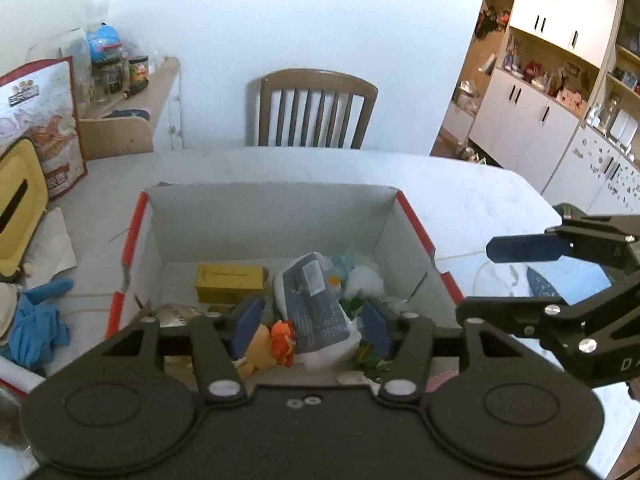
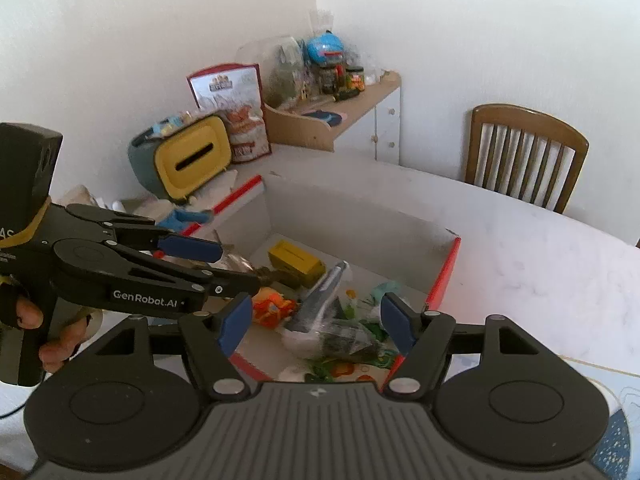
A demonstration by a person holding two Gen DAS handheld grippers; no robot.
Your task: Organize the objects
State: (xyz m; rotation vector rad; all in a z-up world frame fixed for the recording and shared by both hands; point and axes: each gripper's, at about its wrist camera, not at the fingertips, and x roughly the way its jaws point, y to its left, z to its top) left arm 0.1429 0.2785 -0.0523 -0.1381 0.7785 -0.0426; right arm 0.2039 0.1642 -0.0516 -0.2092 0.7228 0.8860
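Box: open cardboard box (image 1: 416, 220) with red edges, centre of the left wrist view, on the white table (image 1: 460, 184); already part filled.
Contents: yellow carton (image 1: 230, 282) at the back left of the floor, grey-and-white packet (image 1: 316, 308) in the middle, orange toy (image 1: 283, 342) in front of it, green and white bits to the right.
Left gripper (image 1: 311, 326): jaws spread wide, empty, poised above the box contents at lower centre.
Right gripper (image 2: 316, 324): jaws likewise wide apart, nothing between them, over the near right corner of the box.
Loose items: blue cloth (image 1: 34, 324) at the left edge, outside the box; yellow slotted case (image 2: 196, 160) at centre left of the right wrist view.
Step, by judgement: releasing or rearranging inside the box.
Doing it well: keep both tools apart to avoid clashing over the box; lower straight, clear of the red rim.
Writing: "GenRobot.AI" on the left tool's arm; red-bordered bag (image 2: 240, 116) printed, text too blurred to read.
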